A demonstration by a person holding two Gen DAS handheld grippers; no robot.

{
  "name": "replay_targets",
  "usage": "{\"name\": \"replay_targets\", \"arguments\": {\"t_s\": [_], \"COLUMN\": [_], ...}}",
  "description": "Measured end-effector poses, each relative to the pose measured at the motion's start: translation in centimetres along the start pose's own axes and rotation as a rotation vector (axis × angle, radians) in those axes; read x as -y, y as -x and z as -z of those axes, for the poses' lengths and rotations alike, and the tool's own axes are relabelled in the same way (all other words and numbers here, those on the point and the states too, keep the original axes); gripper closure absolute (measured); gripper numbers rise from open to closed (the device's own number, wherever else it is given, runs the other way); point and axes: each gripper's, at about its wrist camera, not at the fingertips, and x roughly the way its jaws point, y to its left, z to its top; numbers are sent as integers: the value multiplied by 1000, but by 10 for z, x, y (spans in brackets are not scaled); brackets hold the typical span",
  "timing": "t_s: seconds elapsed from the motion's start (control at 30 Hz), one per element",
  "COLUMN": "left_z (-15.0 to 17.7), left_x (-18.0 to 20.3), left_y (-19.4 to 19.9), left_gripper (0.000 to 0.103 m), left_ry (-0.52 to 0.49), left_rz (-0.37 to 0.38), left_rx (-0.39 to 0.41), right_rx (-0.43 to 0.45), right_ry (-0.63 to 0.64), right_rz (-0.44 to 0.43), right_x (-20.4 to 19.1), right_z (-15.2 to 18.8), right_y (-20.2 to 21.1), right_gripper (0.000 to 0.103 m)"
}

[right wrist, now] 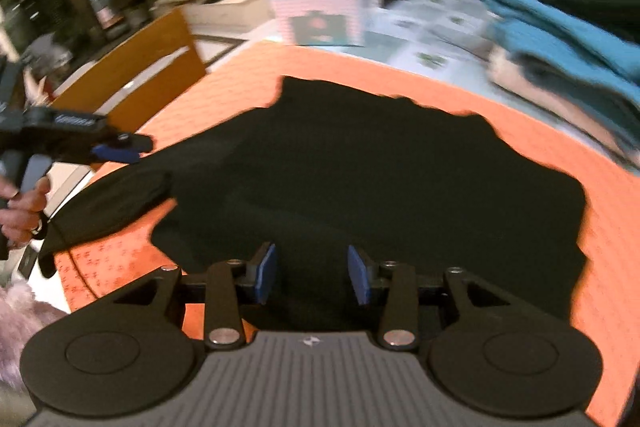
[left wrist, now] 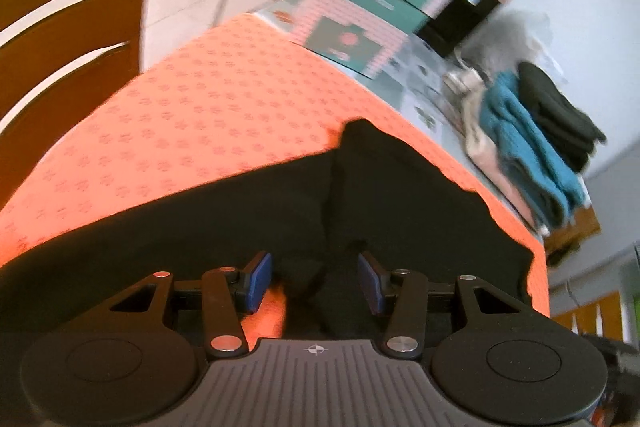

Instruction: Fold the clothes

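A black garment (right wrist: 360,179) lay spread on the orange tablecloth (left wrist: 192,115), with folded clothes (right wrist: 568,39) stacked toward two o'clock, while the left gripper (left wrist: 315,281) and right gripper (right wrist: 312,273) both hovered over its near edge, blue pads (right wrist: 266,273) spread apart, pinching nothing.
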Motion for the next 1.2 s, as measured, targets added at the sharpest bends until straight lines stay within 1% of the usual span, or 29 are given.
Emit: {"name": "replay_targets", "arguments": {"t_s": [0.13,0.27,0.37,0.5,0.57,0.6,0.63,0.67,0.77,0.83,0.93,1.0,1.03,1.07,1.1,1.13,1.17,1.2], "left_z": [1,3,6,14,18,20,21,22,22,20,16,13,12,10,9,7,5,4], "left_x": [15,35,51,66,71,73,74,74,73,72,72,70,69,66,64,61,58,56], "left_y": [-21,-47,-64,-80,-86,-86,-84,-80,-65,-55,-43,-36,-33,-31,-28,-27,-26,-26], "left_gripper": [47,47,47,48,68,82,89,90,92,92,92,96,96,96,98,101,101,101], "left_ry": [-98,-223,-331,-459,-519,-542,-564,-569,-540,-499,-430,-384,-364,-344,-324,-307,-293,-285], "left_rz": [-12,-17,-44,-104,-140,-152,-161,-156,-143,-134,-118,-126,-128,-129,-129,-126,-124,-120], "left_rx": [-39,-90,-116,-125,-121,-109,-94,-74,-15,9,28,47,54,59,65,70,72,69], "right_rx": [-12,-17,-12,-3,-6,-7,-9,-8,-5,-8,-26,-47,-59,-71,-83,-87,-91,-85], "right_ry": [-77,-177,-254,-333,-352,-356,-357,-353,-329,-307,-284,-289,-294,-301,-306,-312,-318,-324], "right_rz": [90,186,249,295,307,311,313,312,308,307,312,305,298,291,284,279,274,272], "right_x": [35,72,96,122,129,132,135,136,138,142,150,158,161,165,167,168,169,169], "right_z": [19,36,47,59,59,59,57,54,41,31,18,12,12,11,12,14,16,18], "right_y": [16,31,40,46,43,41,39,36,24,13,-6,-20,-25,-31,-34,-36,-37,-36], "right_gripper": [58,58,58,58,57,57,56,56,54,50,50,50,51,57,64,86,95,95]}}
